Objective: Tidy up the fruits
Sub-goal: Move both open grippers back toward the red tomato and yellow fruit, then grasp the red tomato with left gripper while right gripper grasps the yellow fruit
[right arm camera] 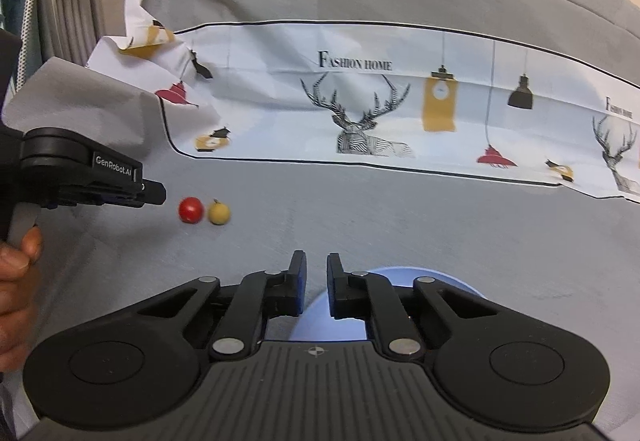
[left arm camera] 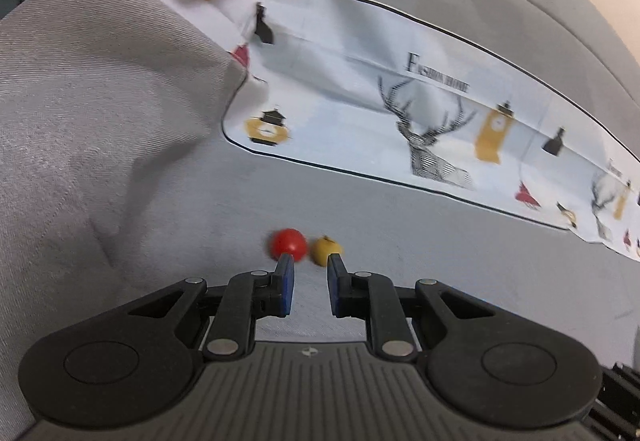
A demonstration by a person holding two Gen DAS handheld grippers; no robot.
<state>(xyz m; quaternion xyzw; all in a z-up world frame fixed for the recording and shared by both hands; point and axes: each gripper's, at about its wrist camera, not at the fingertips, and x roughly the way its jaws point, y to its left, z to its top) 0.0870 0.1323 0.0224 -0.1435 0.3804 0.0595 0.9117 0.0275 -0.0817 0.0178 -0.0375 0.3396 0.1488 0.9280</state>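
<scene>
Task at start. Red fruit (right arm camera: 191,209) and yellow fruit (right arm camera: 218,212) side by side on grey cloth surface (right arm camera: 400,225), uncollected. Blue plate (right arm camera: 440,277) beneath right hand-held gripper (right arm camera: 316,269) holds nothing visible. Left hand-held gripper (left arm camera: 310,265) near fruits. Both jaws slightly apart, gripping nothing.

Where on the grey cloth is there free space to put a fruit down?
Free: the grey cloth between the yellow fruit, the printed sheet and the blue plate. Crowded: around the red fruit, where the left hand-held gripper is close.
</scene>
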